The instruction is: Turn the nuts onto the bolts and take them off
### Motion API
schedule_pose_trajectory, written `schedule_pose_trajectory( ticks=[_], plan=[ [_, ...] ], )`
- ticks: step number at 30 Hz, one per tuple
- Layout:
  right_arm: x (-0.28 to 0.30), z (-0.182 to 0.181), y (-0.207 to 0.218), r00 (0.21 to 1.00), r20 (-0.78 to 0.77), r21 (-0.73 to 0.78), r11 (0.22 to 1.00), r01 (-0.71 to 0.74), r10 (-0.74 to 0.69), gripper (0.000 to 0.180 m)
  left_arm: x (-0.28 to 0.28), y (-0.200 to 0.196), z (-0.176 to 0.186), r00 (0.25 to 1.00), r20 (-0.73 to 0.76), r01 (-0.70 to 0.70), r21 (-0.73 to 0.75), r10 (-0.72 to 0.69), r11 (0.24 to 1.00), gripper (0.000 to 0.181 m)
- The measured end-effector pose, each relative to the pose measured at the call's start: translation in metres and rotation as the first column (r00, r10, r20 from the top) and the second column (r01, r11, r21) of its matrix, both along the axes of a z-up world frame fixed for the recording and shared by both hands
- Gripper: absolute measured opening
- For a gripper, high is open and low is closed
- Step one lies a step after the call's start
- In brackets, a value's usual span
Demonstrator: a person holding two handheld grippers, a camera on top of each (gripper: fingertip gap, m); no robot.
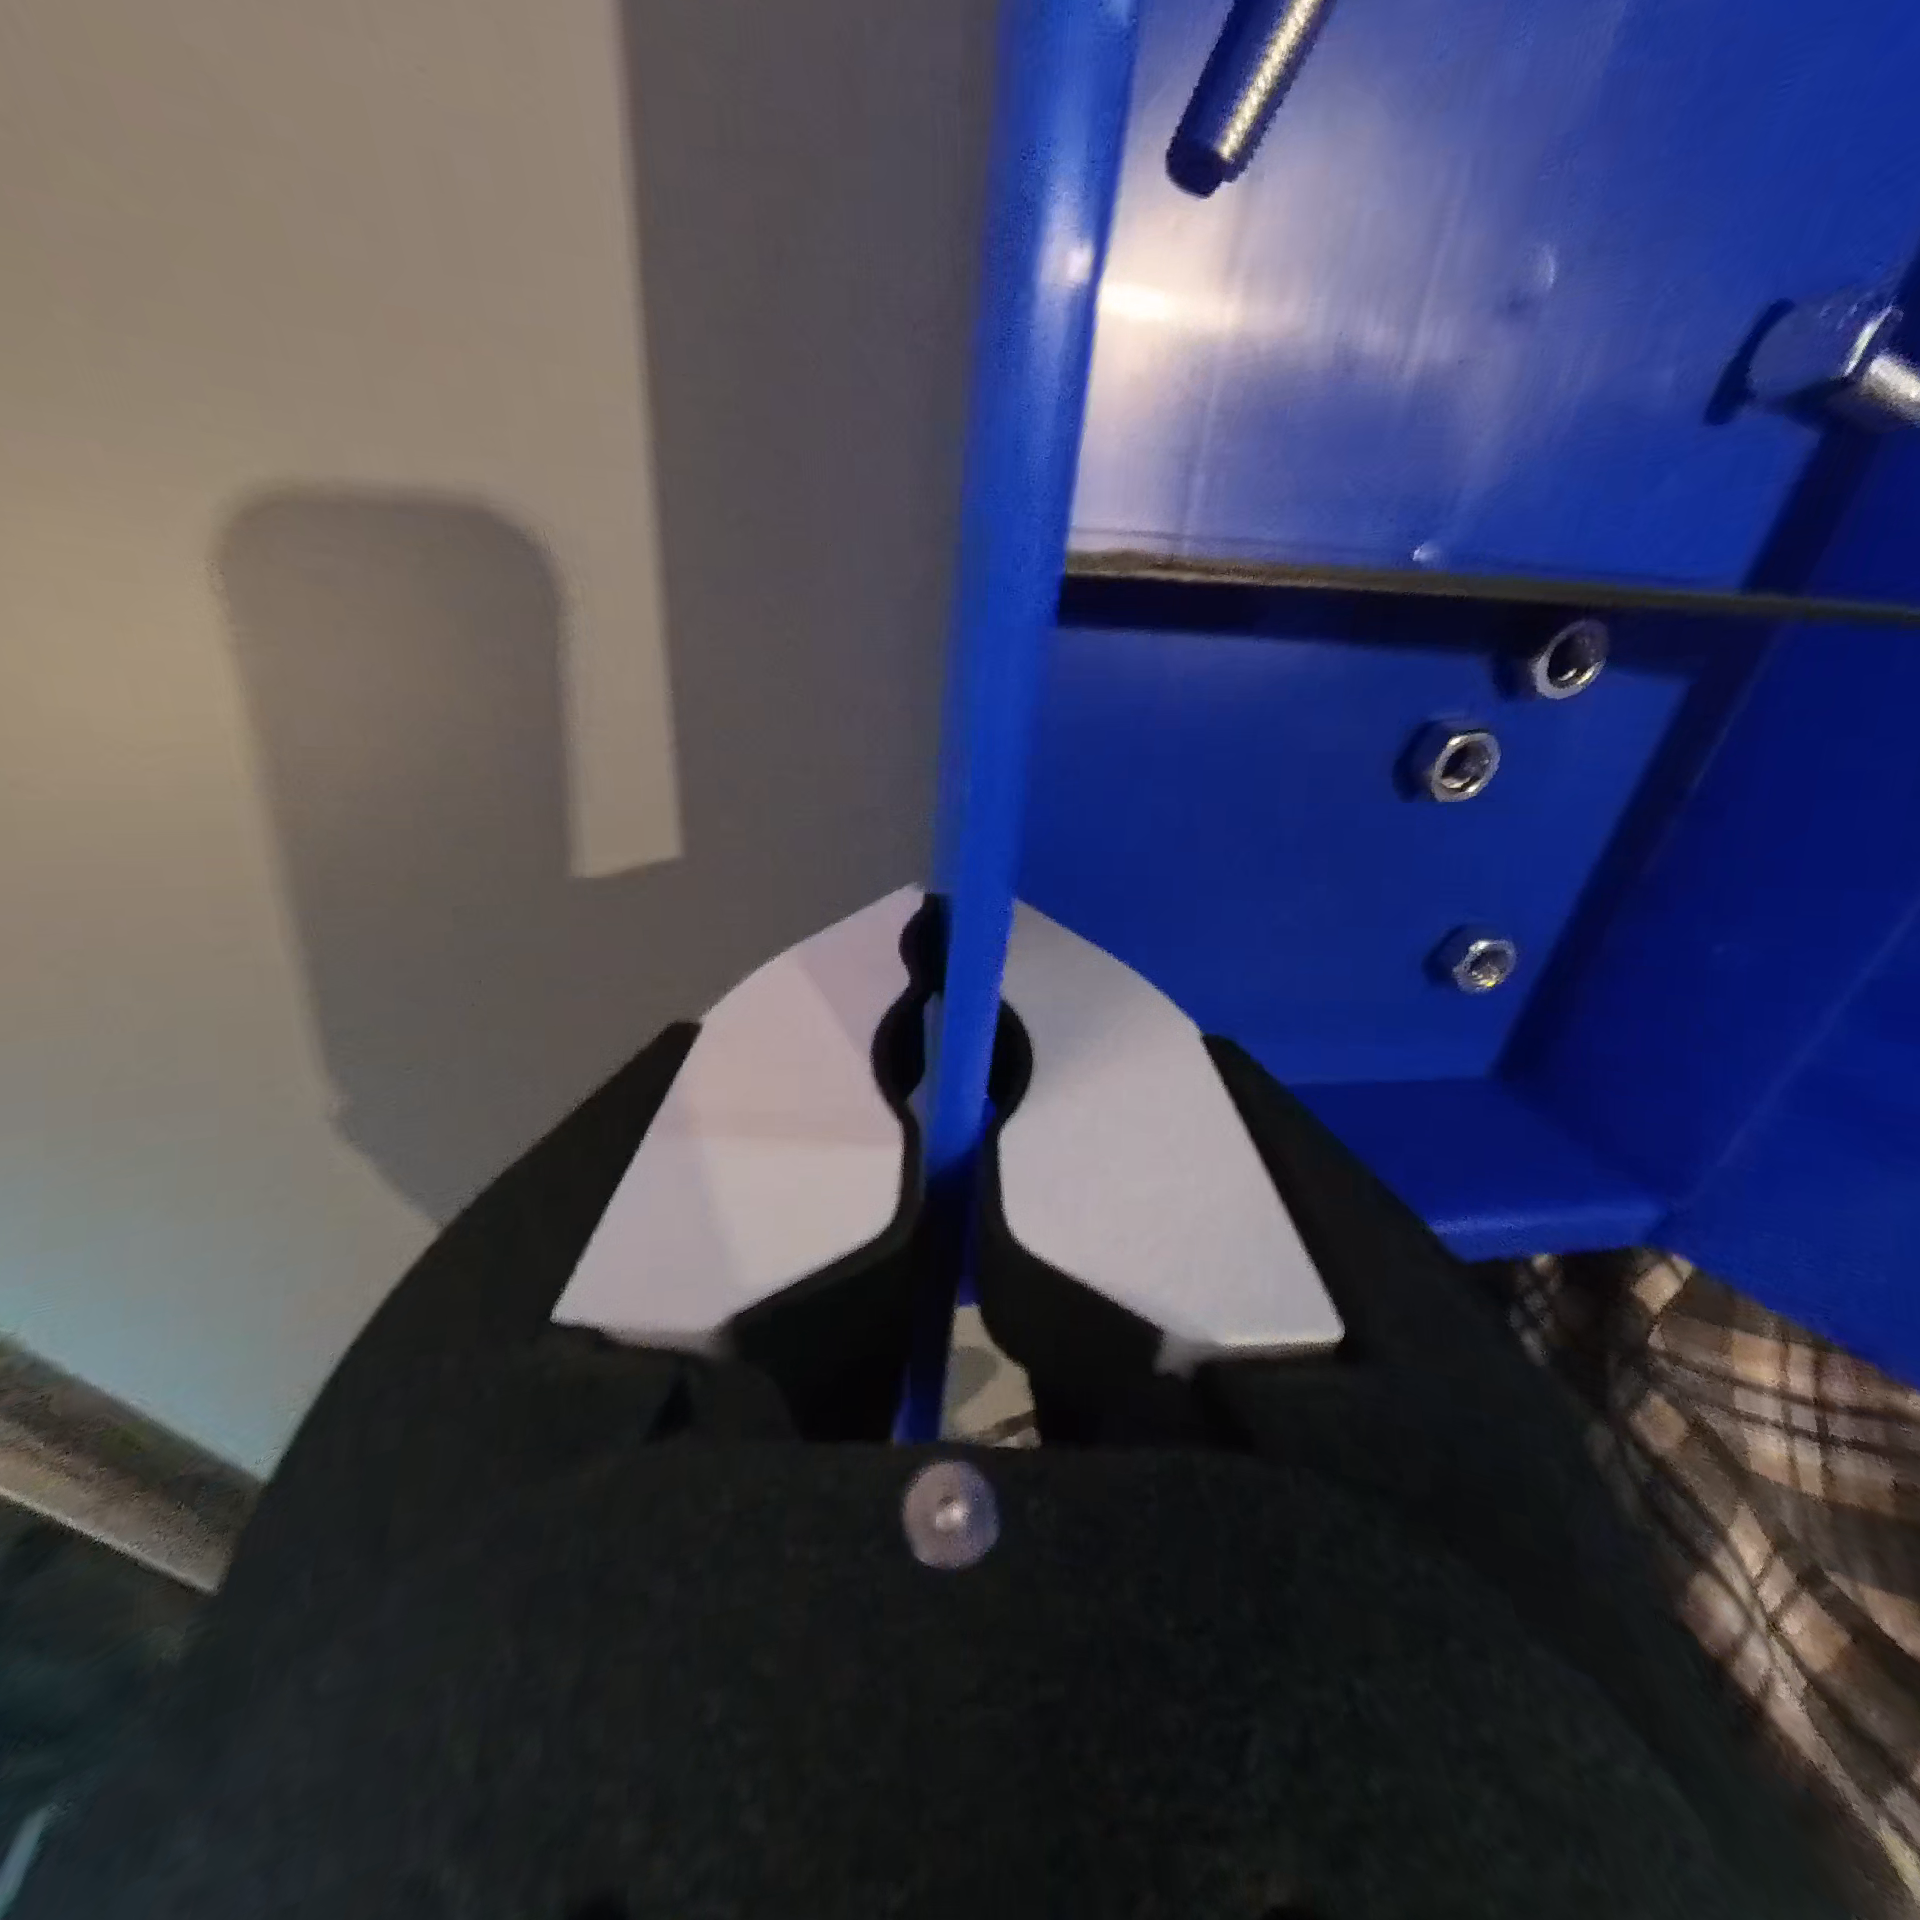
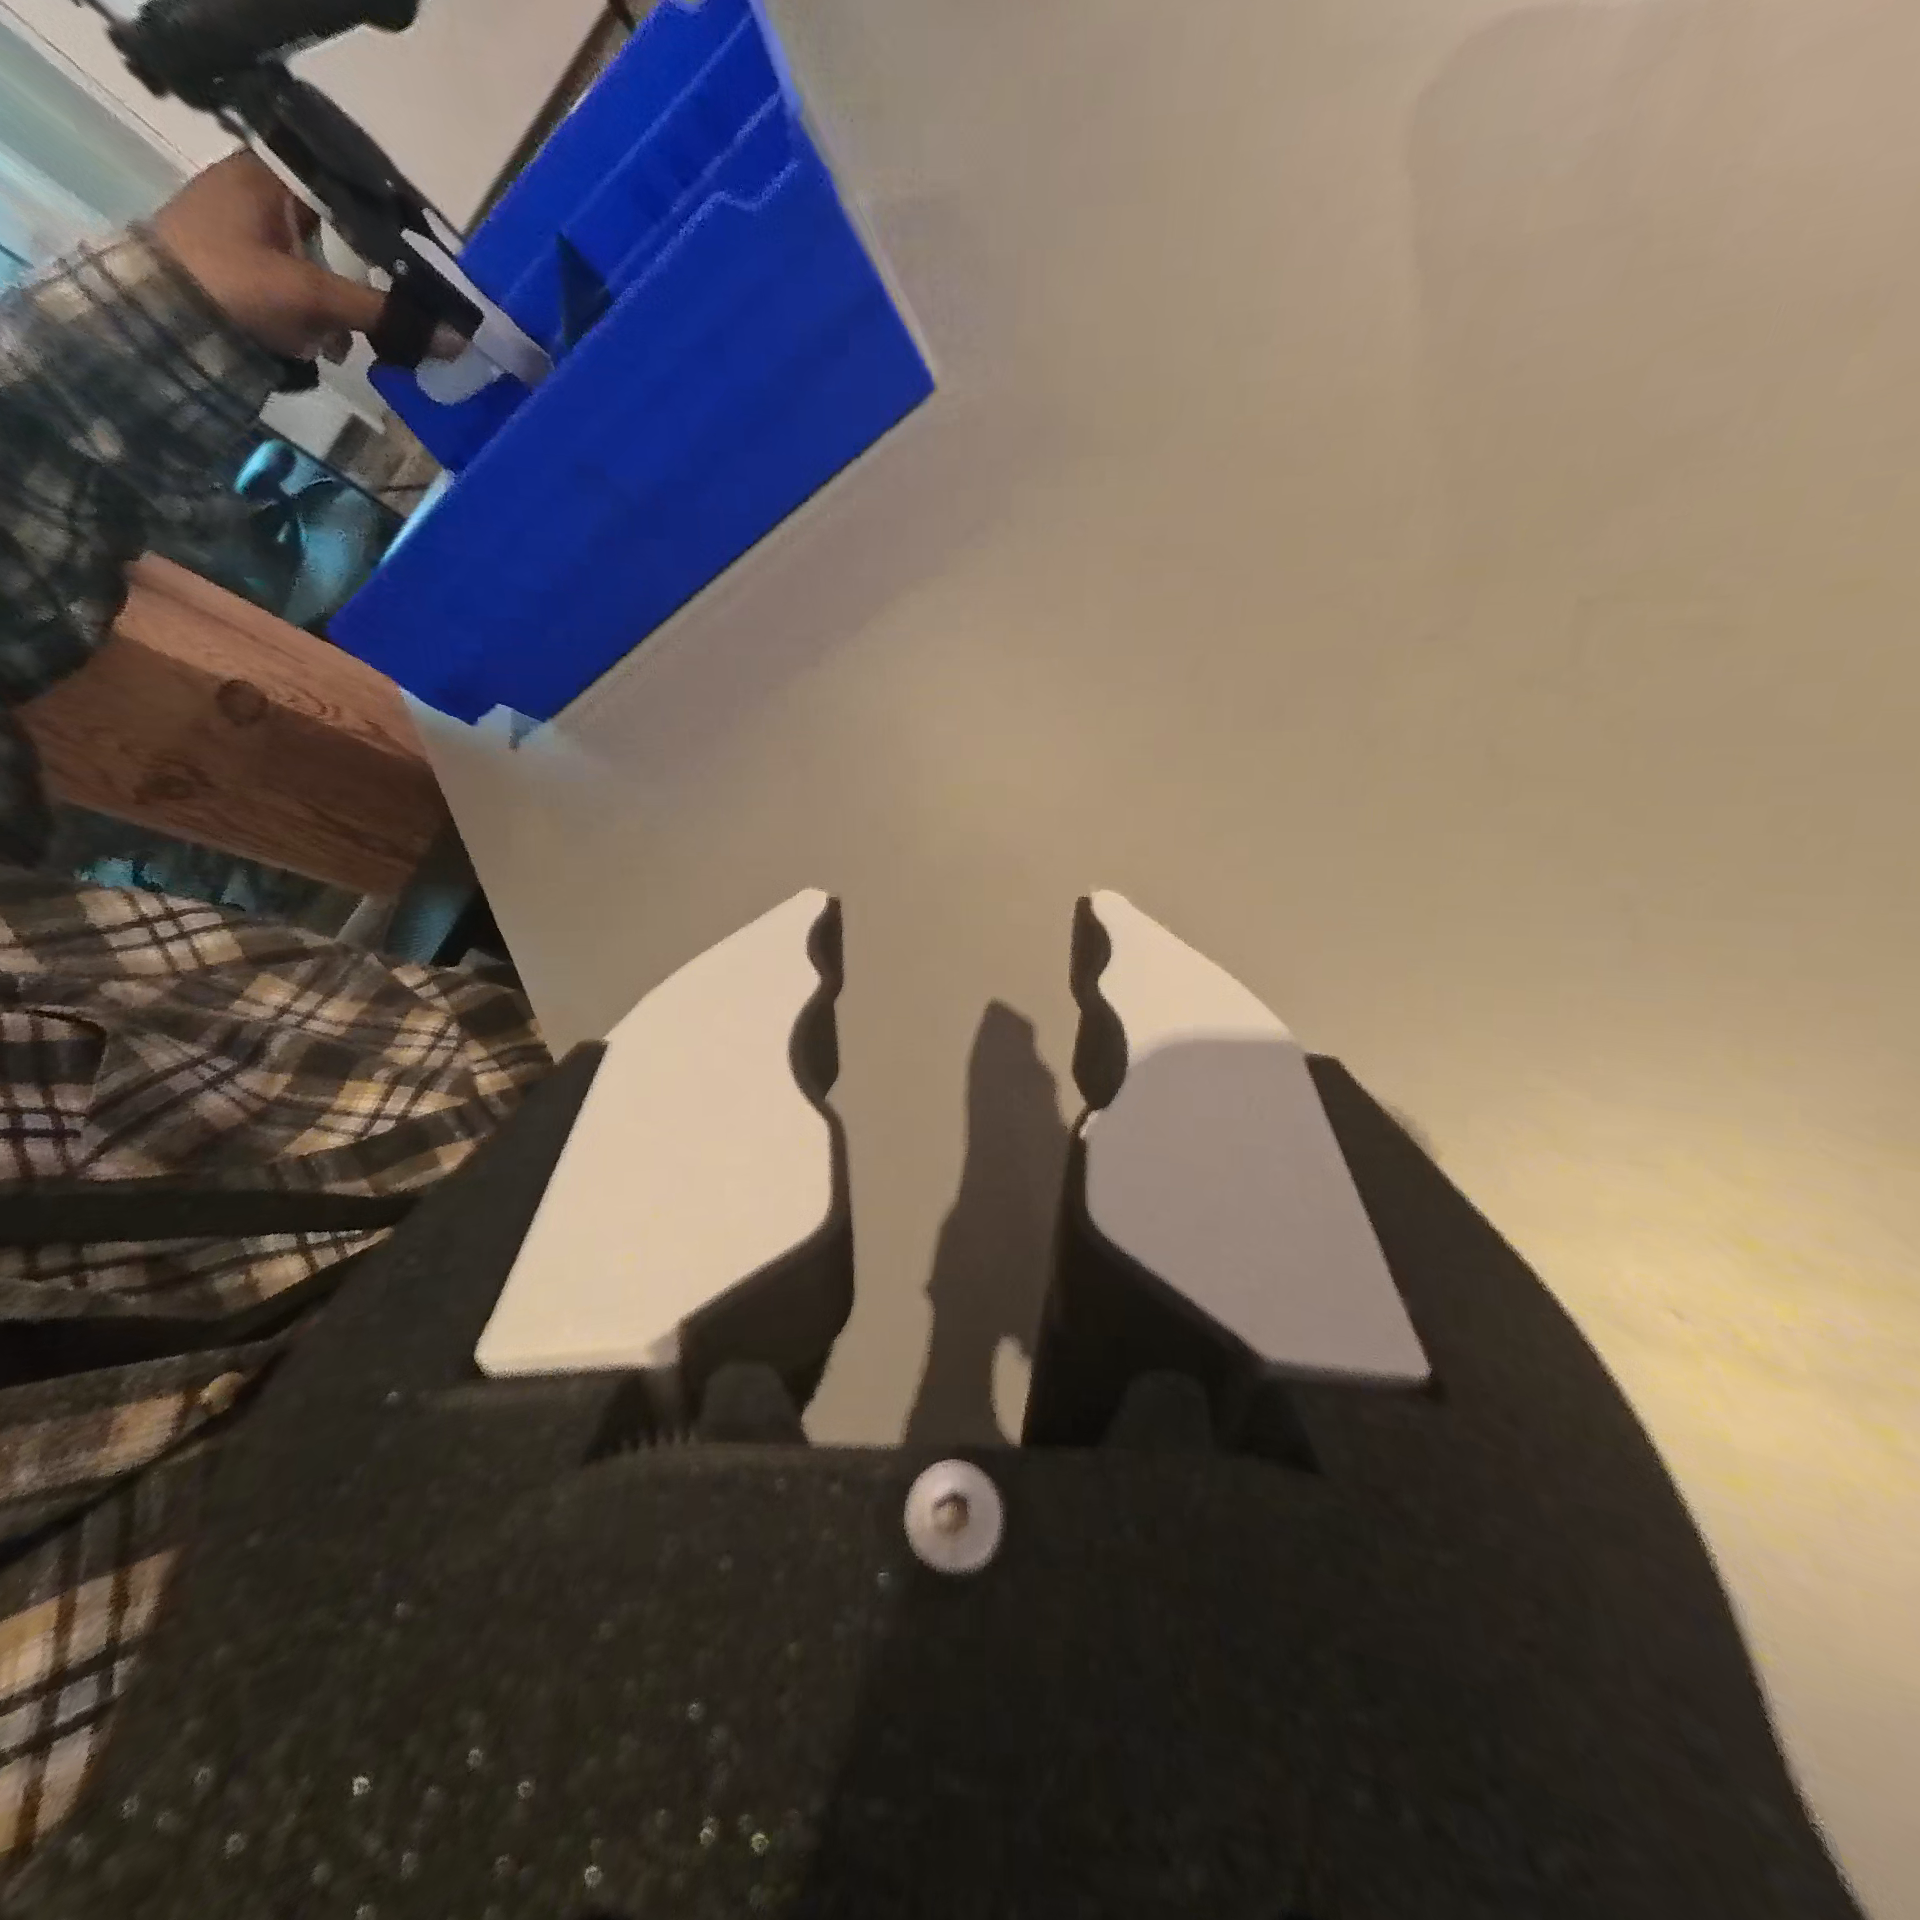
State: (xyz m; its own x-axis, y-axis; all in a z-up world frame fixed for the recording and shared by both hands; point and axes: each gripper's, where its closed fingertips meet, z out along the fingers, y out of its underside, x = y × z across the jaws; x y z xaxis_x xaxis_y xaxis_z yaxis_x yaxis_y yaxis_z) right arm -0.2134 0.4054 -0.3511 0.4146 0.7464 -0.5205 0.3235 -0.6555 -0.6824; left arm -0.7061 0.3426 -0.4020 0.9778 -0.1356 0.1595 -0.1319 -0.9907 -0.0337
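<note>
A blue fixture (image 1: pixel 1351 364) fills the right of the left wrist view. A threaded bolt (image 1: pixel 1242 94) sticks out at its top, and another bolt (image 1: pixel 1860 364) at the right edge. Three small nuts (image 1: pixel 1455 764) sit in a line on its lower panel. My left gripper (image 1: pixel 971 914) is shut on the thin blue side wall (image 1: pixel 1029 520) of the fixture, with both pads pressed on it. The right wrist view shows the same: the left gripper (image 2: pixel 468 332) clamps the fixture (image 2: pixel 644 436) at the far left. My right gripper (image 2: pixel 956 925) is open and empty above the white table (image 2: pixel 1351 520).
A wooden board (image 2: pixel 229 727) lies beyond the table's left edge. A person's plaid sleeve (image 2: pixel 208 1091) is at the left, and plaid cloth (image 1: pixel 1714 1455) shows below the fixture. A hand (image 2: pixel 281 281) holds the left gripper. My hands' fingertips stand some 50 centimetres from each other.
</note>
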Motion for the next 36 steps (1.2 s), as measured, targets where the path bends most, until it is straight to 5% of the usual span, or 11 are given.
schedule_pose_trajectory(
  ticks=[18, 36],
  plan=[
    [-0.022, -0.003, -0.007, 0.997, -0.04, -0.037, 0.997, -0.067, 0.065, 0.037, -0.168, -0.099, 0.003, 0.891, -0.007, -0.455, 0.021, 0.455, 0.89, 0.005],
    [-0.035, 0.001, -0.015, 0.996, -0.025, -0.045, 0.996, -0.082, 0.081, 0.036, -0.187, -0.085, 0.002, 0.918, 0.0, -0.395, 0.069, 0.396, 0.916, 0.005]
  ],
)
